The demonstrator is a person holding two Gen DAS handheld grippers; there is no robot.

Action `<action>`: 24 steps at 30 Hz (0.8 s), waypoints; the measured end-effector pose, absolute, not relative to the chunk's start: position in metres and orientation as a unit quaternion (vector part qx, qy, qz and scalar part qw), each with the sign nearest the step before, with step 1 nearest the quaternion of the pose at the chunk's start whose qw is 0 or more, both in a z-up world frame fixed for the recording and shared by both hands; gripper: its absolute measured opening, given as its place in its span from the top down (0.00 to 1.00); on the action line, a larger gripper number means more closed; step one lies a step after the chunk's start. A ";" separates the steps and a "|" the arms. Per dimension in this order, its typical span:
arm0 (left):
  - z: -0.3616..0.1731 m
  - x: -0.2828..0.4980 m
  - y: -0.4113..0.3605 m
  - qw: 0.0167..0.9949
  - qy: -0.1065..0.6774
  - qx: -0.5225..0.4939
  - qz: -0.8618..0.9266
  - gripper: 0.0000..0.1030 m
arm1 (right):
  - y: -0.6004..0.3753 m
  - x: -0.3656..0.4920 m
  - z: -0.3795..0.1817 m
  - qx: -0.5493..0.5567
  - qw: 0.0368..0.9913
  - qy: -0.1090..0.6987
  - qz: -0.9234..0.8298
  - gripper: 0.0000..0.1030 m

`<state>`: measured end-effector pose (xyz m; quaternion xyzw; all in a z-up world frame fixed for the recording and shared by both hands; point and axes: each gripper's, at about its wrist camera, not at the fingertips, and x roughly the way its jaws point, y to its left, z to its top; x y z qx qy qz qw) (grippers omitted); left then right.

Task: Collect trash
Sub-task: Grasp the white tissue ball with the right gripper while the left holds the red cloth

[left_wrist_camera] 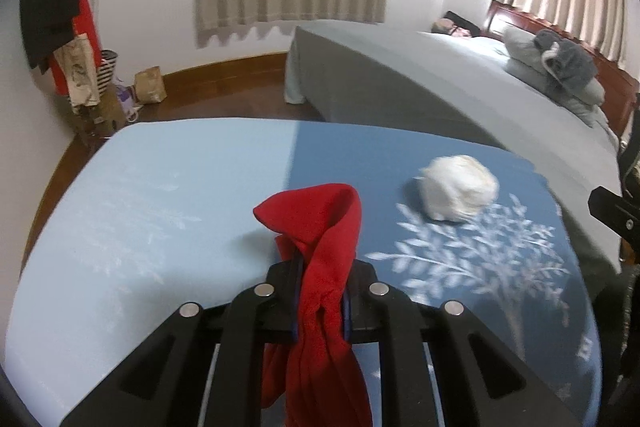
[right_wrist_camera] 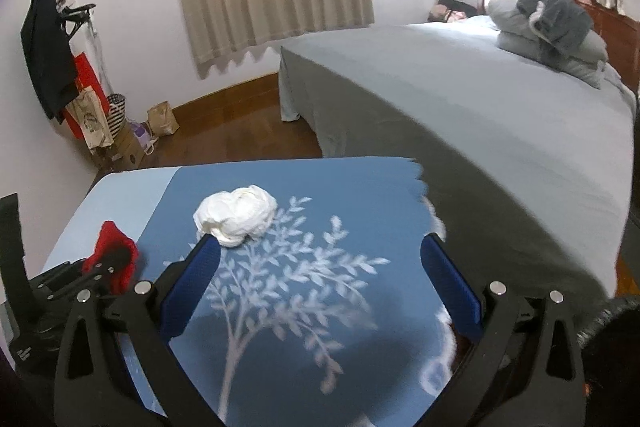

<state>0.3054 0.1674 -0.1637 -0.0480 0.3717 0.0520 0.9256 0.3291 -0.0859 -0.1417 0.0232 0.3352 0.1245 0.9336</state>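
My left gripper (left_wrist_camera: 320,263) is shut on a red cloth (left_wrist_camera: 320,227), which bunches above the fingertips and hangs down between the fingers. In the right wrist view the same left gripper (right_wrist_camera: 110,261) and red cloth (right_wrist_camera: 114,247) show at the lower left. A crumpled white paper ball (left_wrist_camera: 458,189) lies on the dark blue half of the table cover, to the right of the cloth. My right gripper (right_wrist_camera: 320,247) stands open above the leaf print, its left blue pad (right_wrist_camera: 192,283) just in front of the white paper ball (right_wrist_camera: 236,213). Nothing is between its fingers.
The table cover is light blue (left_wrist_camera: 160,207) on the left and dark blue with a white leaf print (right_wrist_camera: 300,267) on the right. A grey bed (right_wrist_camera: 460,99) with pillows stands behind on the right. Bags and a coat stand (right_wrist_camera: 48,39) fill the far left corner.
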 end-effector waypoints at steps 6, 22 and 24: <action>-0.167 0.314 0.192 0.923 0.374 -0.057 0.072 0.86 | -0.046 0.355 -0.154 -0.003 0.924 0.353 0.148 0.05; -0.172 0.321 0.220 0.919 0.376 -0.077 0.092 0.86 | 0.009 0.402 -0.177 -0.029 0.905 0.391 0.165 0.06; -0.172 0.321 0.219 0.919 0.375 -0.076 0.092 0.86 | 0.012 0.404 -0.181 -0.029 0.902 0.396 0.168 0.07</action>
